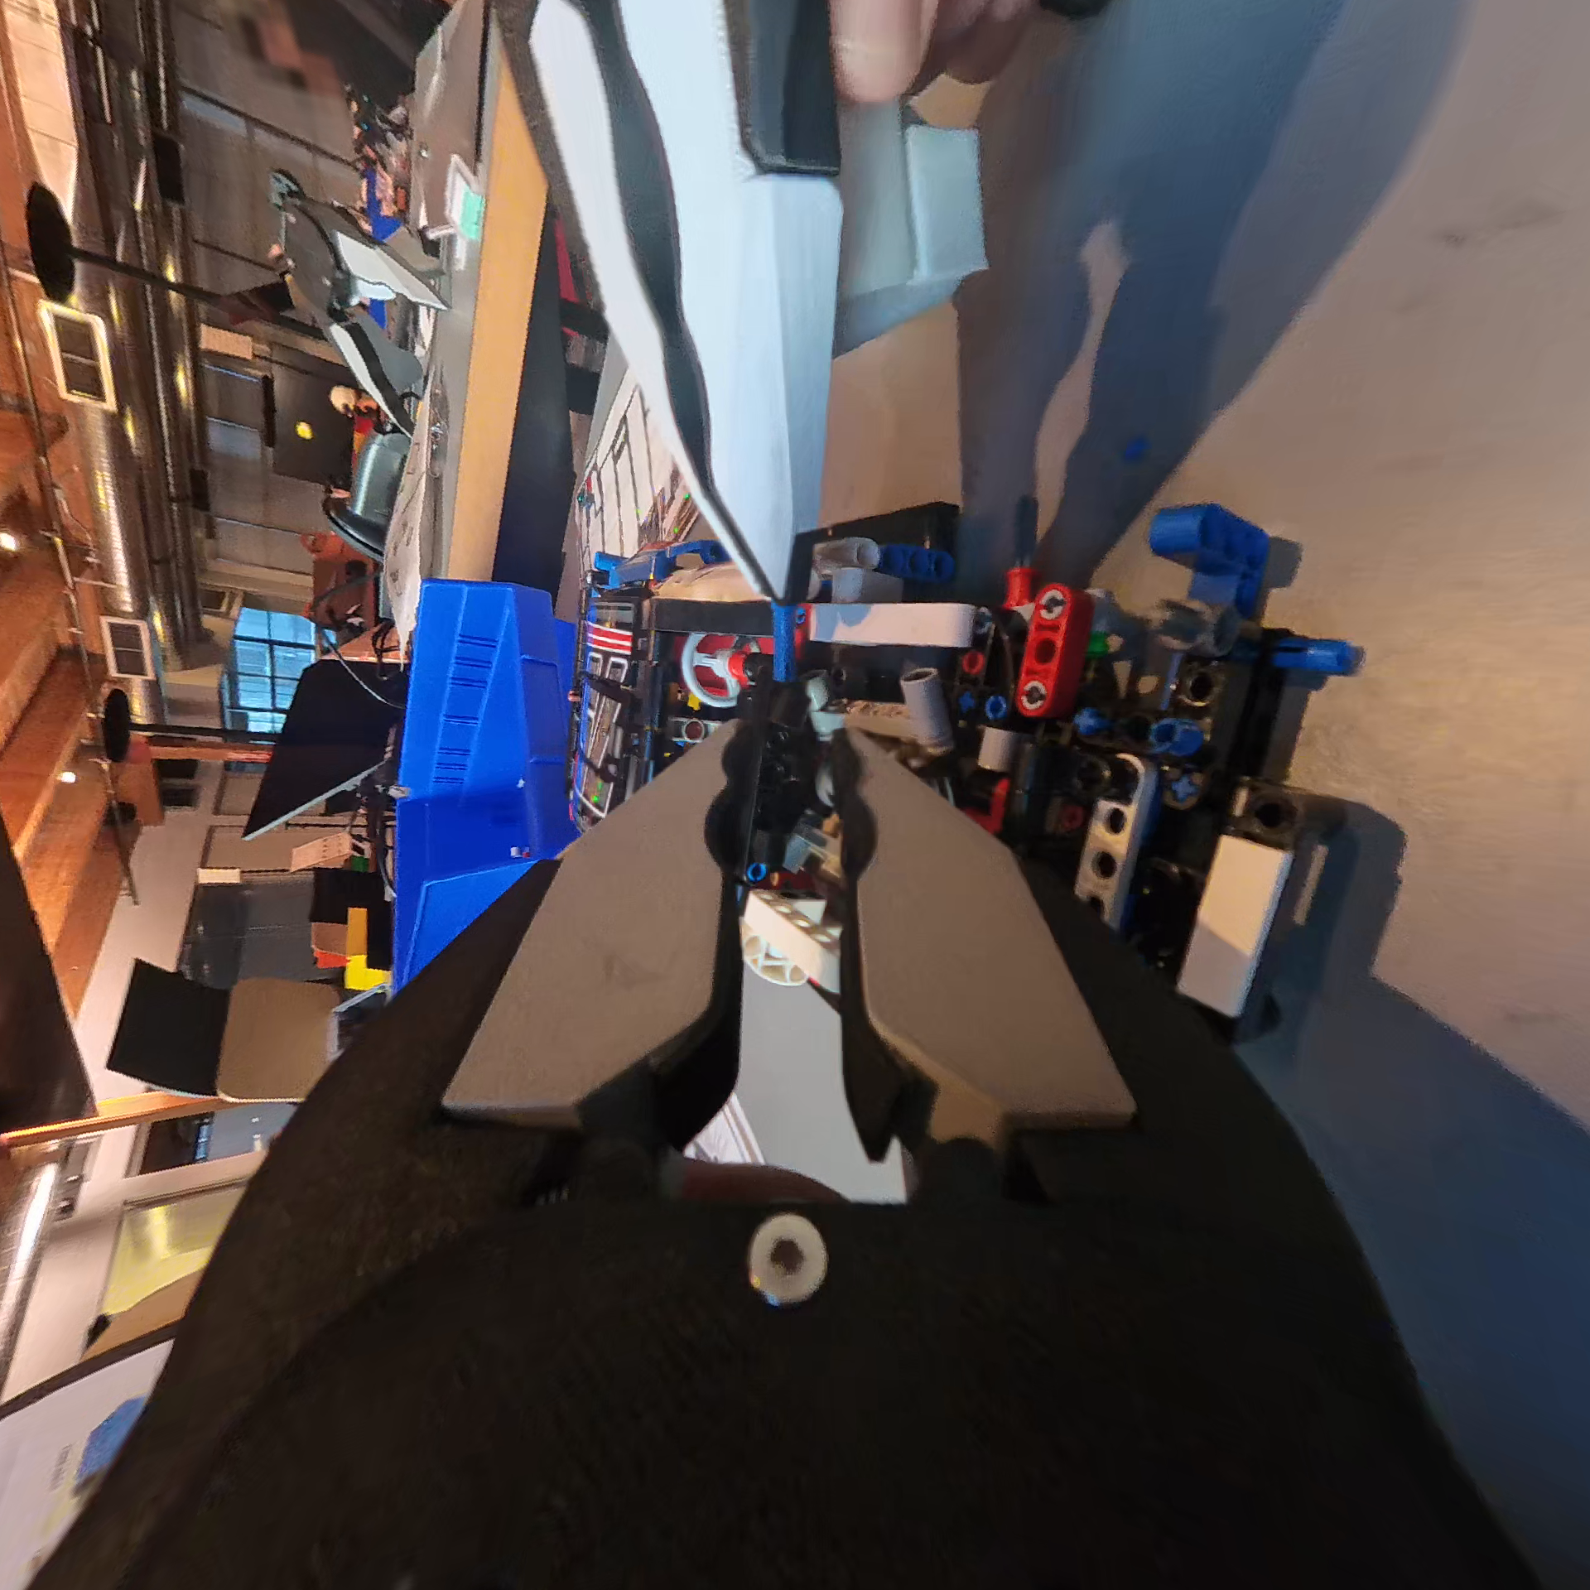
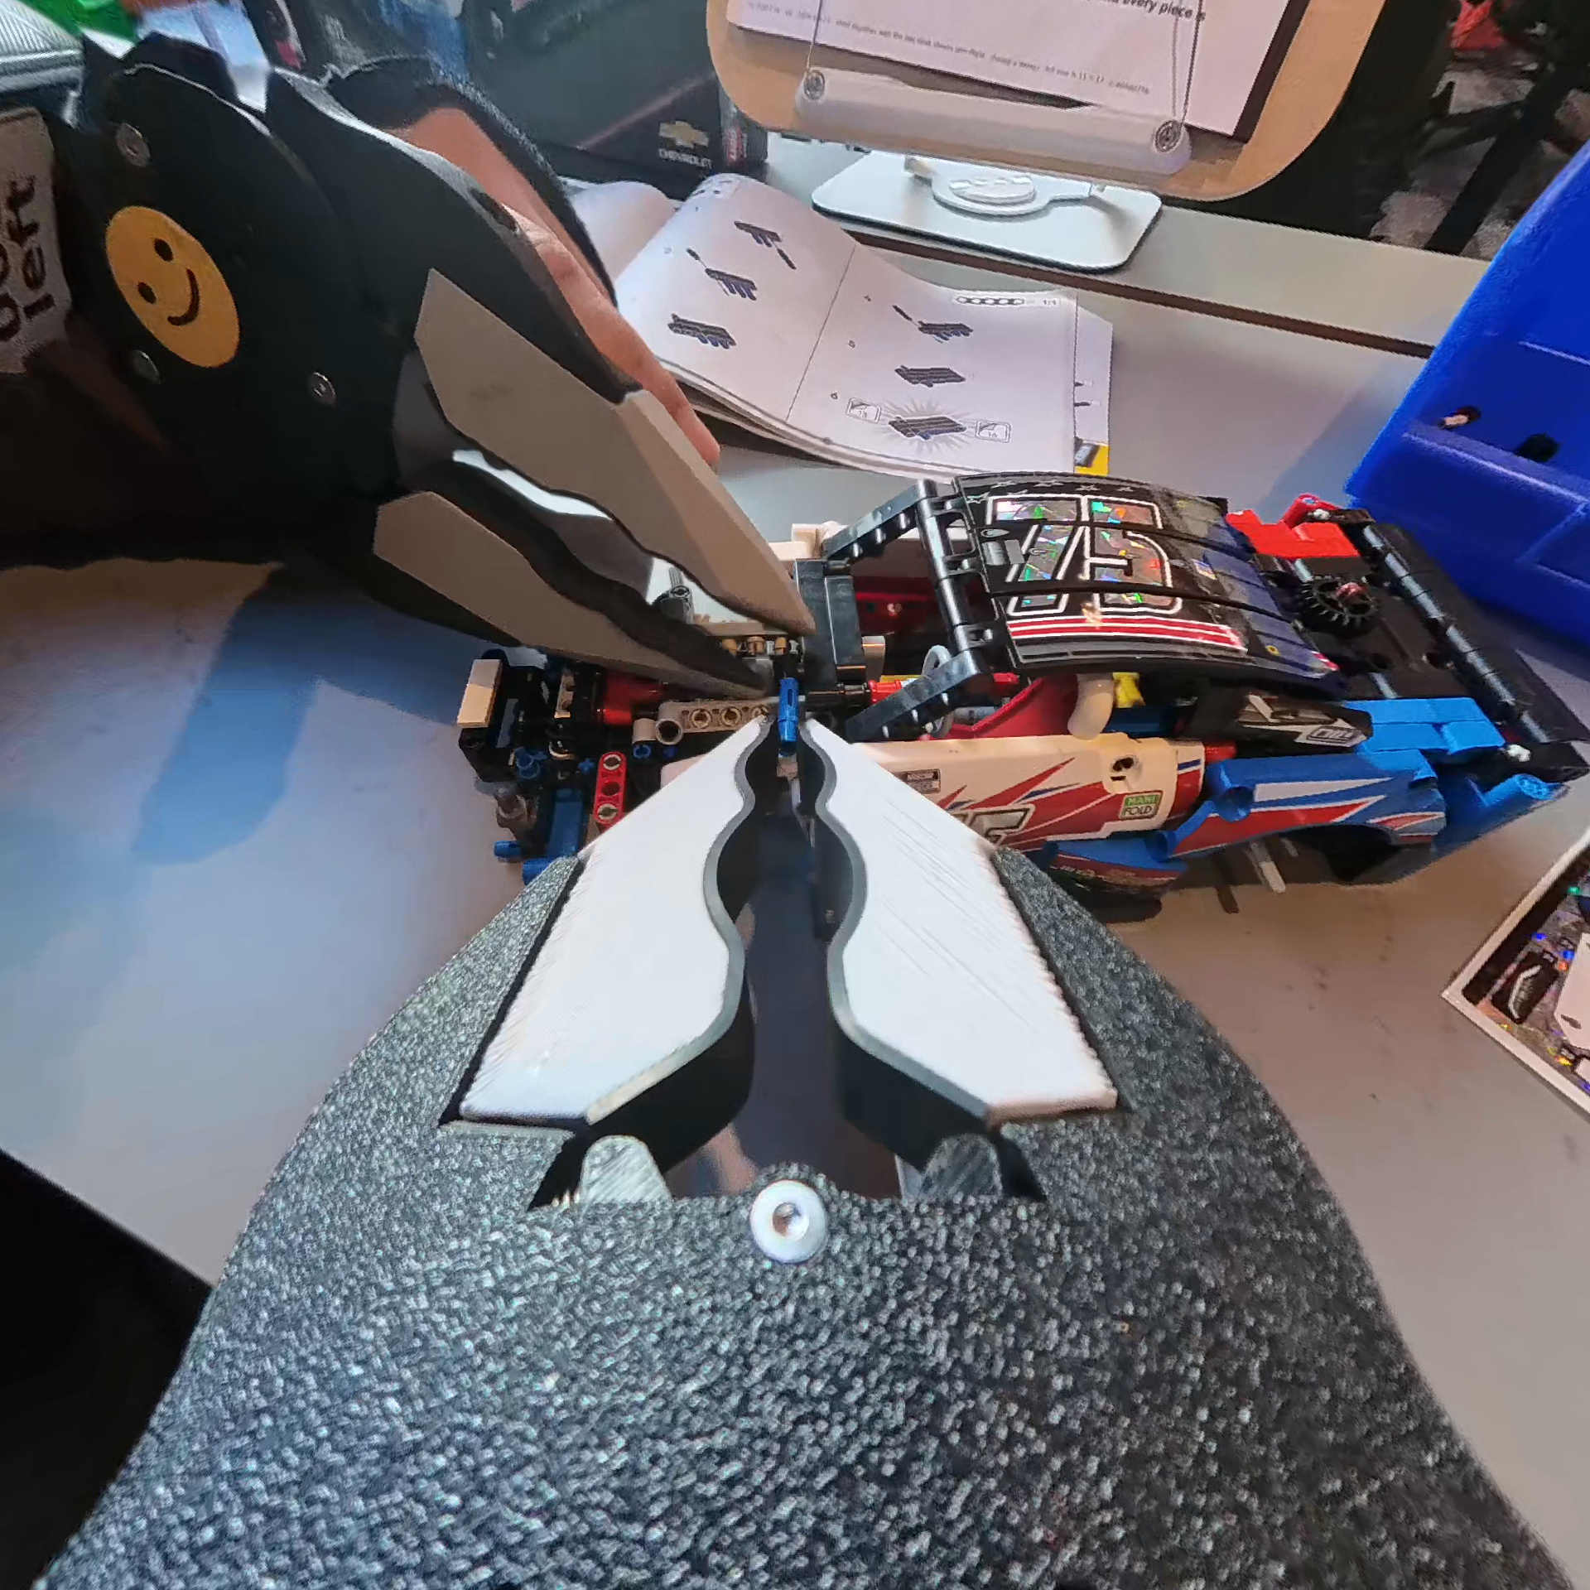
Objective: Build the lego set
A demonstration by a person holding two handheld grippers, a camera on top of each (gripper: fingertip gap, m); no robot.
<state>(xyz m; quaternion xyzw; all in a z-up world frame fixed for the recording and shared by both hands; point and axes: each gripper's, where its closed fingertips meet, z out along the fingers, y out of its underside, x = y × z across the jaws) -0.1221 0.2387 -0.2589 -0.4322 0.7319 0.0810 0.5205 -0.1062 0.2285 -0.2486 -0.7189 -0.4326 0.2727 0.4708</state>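
1. Right gripper (image 2: 785, 731), the one with white fingers, is pinched on a thin blue pin (image 2: 786, 721) and holds it at the side of the lego car (image 2: 1075, 688).
2. Left gripper (image 2: 787, 635), with grey fingers and a yellow smiley sticker (image 2: 172, 286), comes in from the left. Its tips are almost together and press on a black part of the car, just above the blue pin.
3. In the left wrist view, the left gripper (image 1: 787, 731) covers the middle of the car (image 1: 1075, 731), so the exact part it grips cannot be made out.
4. The car lies on a grey table (image 2: 258, 774). Its front is bare beams and pins; its roof is black.
5. Behind the car lies an open instruction booklet (image 2: 852, 344).
6. A blue bin (image 2: 1514, 413) stands at the right, close to the car's back end.
7. A sticker sheet (image 2: 1540, 972) lies at the right edge of the table.
8. Farthest back, a stand (image 2: 989, 198) holds a paper page.
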